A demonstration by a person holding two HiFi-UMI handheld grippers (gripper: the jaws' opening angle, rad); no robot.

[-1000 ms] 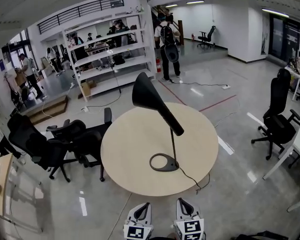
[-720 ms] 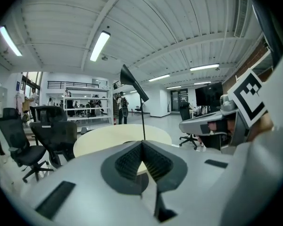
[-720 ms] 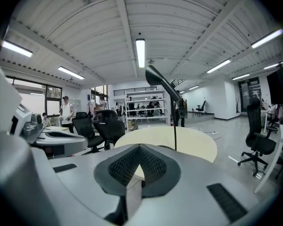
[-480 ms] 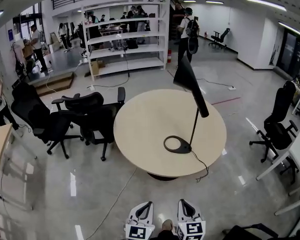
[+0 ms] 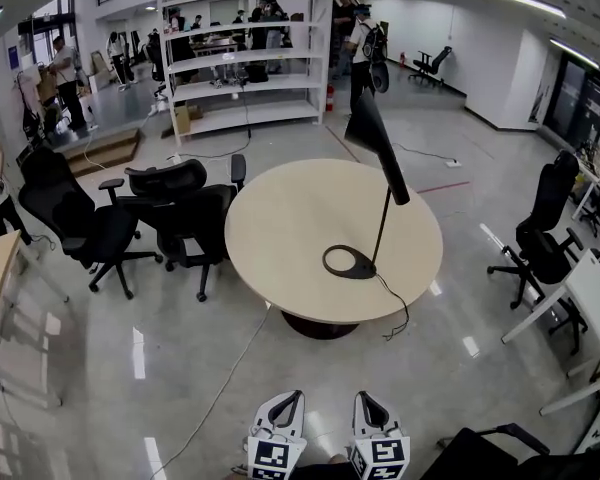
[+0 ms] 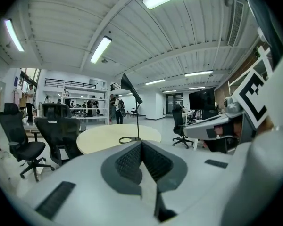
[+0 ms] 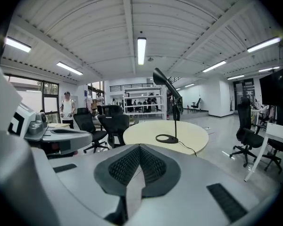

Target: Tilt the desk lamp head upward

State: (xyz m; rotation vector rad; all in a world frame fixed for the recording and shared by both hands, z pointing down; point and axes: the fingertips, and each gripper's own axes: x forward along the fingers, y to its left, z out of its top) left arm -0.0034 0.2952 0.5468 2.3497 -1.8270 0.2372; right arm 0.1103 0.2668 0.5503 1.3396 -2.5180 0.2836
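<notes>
Round bench (image 5: 280, 218) at centre frame, carrying the desk lamp (image 5: 382, 218) right of centre. Its ring base sits on the top, with the black head (image 5: 373, 133) slanting from upper left to lower right. Left tongs (image 5: 291, 398) and right tongs (image 5: 366, 401) at bottom edge — both pressed together, empty, well apart from the bench.

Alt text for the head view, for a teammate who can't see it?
A black desk lamp stands on a round table, its head slanting down. The left tongs and right tongs sit shut at the bottom edge, short of the table.
</notes>
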